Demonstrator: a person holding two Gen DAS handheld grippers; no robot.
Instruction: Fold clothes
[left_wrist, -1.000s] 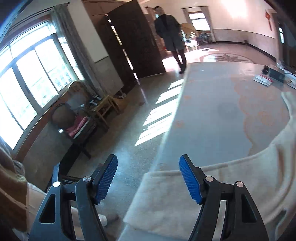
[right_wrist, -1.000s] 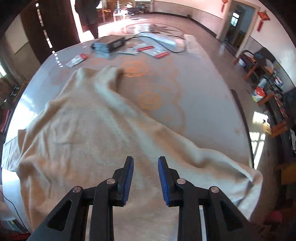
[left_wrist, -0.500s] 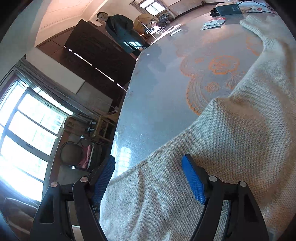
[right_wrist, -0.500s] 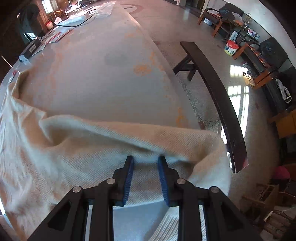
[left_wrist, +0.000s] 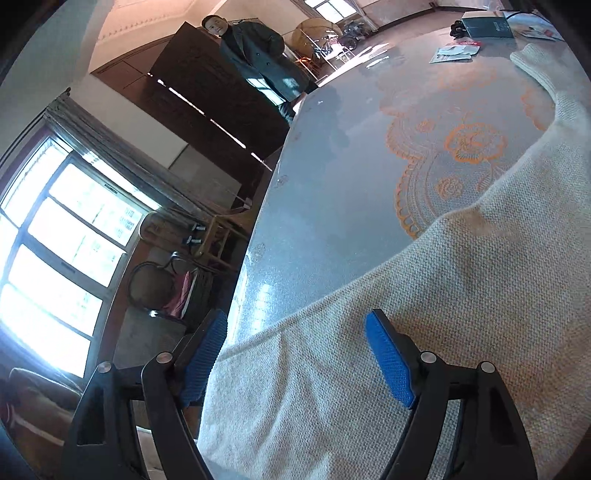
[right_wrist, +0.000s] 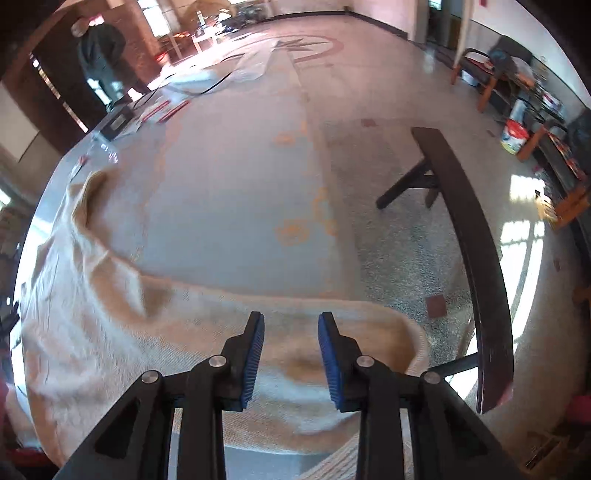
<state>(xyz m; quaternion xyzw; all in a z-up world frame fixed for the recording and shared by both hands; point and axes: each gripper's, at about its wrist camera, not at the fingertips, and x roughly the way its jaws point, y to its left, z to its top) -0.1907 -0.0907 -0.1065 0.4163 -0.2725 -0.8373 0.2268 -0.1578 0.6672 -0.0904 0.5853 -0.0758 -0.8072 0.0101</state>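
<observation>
Draped across the near end of the table (left_wrist: 332, 206), the cream sweater (left_wrist: 461, 314) is straddled at its left edge by the released left gripper (left_wrist: 295, 363); the right gripper (right_wrist: 291, 358) is parted above its right edge, grasping nothing, with bare tabletop beyond.

A grey table (left_wrist: 325, 206) with orange floral print carries a cream knit garment (left_wrist: 461, 295), leaflets (left_wrist: 456, 51) and a dark box (left_wrist: 487, 27).

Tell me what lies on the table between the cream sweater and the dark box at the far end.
In the left wrist view, between the sweater and the box there is bare orange-patterned tablecloth, then a paper packet beside the box.
</observation>
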